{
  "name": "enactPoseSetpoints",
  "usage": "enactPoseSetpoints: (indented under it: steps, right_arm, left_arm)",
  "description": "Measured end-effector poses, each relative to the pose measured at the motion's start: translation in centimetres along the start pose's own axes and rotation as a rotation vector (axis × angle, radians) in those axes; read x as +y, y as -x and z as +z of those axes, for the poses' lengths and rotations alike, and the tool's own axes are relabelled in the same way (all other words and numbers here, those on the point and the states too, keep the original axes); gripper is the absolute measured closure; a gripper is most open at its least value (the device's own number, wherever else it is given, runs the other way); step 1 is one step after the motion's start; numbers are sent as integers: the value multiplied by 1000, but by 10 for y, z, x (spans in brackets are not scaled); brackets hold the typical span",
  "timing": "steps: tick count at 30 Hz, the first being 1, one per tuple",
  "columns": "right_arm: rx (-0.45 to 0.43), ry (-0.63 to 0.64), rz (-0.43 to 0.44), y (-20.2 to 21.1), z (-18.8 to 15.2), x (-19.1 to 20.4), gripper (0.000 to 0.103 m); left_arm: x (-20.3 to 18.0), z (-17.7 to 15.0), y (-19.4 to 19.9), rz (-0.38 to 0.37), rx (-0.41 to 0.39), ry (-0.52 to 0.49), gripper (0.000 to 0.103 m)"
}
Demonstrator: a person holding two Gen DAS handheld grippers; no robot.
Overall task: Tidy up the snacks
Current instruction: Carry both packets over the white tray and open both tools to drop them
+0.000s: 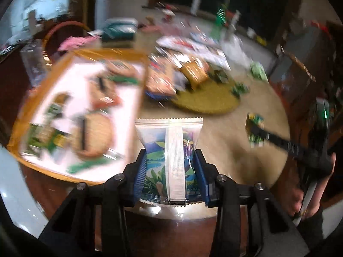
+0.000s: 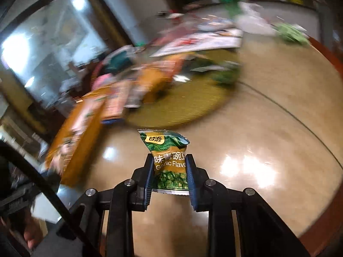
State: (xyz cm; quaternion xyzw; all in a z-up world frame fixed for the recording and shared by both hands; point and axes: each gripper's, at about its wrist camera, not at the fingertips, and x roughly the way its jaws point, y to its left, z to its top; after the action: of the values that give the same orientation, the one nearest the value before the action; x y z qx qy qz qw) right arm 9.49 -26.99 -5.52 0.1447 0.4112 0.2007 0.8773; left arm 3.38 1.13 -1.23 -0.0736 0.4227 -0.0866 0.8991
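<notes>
Snacks, two single packets held clear above the tabletop (image 2: 268, 111), the remainder lying loose on it.

Item one: blue-and-green packet (image 1: 169, 158) with a silver seam down its back and zigzag-cut ends, upright between the blue pads of the left claw (image 1: 170, 167). The pads pressed on both of its sides; the claw was closed on it.

Item two: green pea packet (image 2: 169, 162), marked "Garlic Flavor" beneath Chinese characters, upright in the right claw (image 2: 170, 171). The jaws were tight against its sides, the top edge crumpled and leaning to the right. In the left wrist view the same packet (image 1: 255, 130) appeared at the tip of the right claw, with a hand (image 1: 310, 194) on the handle.

Landmark: round olive-green mat (image 1: 205, 98) near the middle of the tabletop.

Relative to the mat:
- On its far-left part, a heap of mixed packets (image 1: 178, 72), orange and red among them; too blurred to name.
- Left of it, a large orange-rimmed box (image 1: 81, 111) printed with round biscuits.
- Beyond it, flat white printed sheets (image 1: 193, 45).
- At its right edge, a small green packet (image 1: 240, 90); farther right, another light green packet (image 1: 258, 70).

Both views were heavily smeared beyond the claws.
</notes>
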Motion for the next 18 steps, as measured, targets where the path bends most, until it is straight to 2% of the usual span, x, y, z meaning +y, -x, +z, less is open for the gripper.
enactPoseSetpoints:
  steps: [4, 6, 8, 12, 15, 18]
  right_arm:
    - [36, 95, 123, -17, 11, 67, 76]
    - [82, 144, 181, -34, 14, 100, 76]
    - [108, 188, 194, -49, 17, 125, 76]
    - [131, 239, 172, -86, 33, 170, 76]
    - [140, 246, 134, -113, 53, 187, 76]
    - [148, 258, 38, -146, 68, 197, 76]
  left_arm:
    - [51, 20, 32, 104, -105, 74, 59]
    - [77, 25, 38, 134, -115, 121, 59]
    - [104, 33, 42, 168, -124, 163, 59]
    - [143, 53, 42, 168, -149, 199, 59]
    - [164, 77, 26, 179, -140, 207, 59]
    - [183, 100, -1, 169, -94, 209, 59]
